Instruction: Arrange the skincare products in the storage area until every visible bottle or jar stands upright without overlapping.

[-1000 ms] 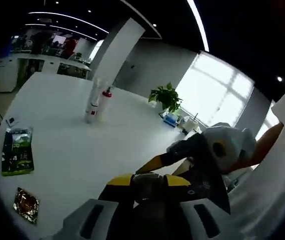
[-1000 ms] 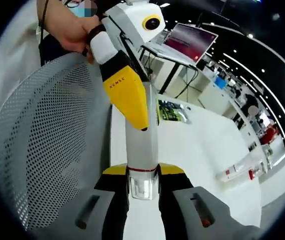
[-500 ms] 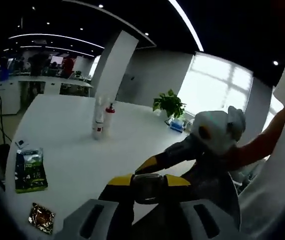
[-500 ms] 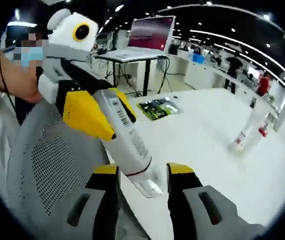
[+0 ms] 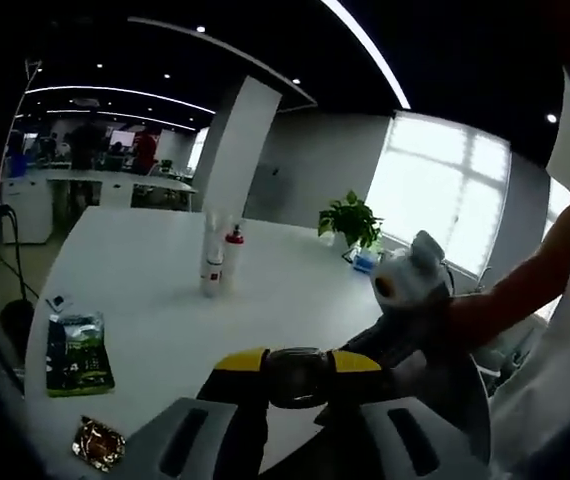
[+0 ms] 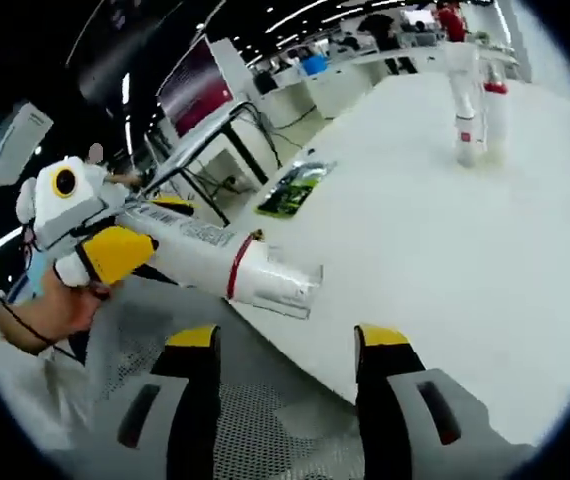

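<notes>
The left hand-held gripper (image 6: 140, 250) is clamped on the white tube (image 6: 227, 268), now out of the right hand-held gripper (image 6: 287, 345), whose jaws have spread apart (handover looks done), with two bottles (image 6: 473, 108) upright far across the tabletop (image 6: 435, 260).

White tube (image 6: 205, 262), red band; green packet (image 5: 75, 345).

Window (image 5: 443, 200) glare, dim interior, fisheye warp.
</notes>
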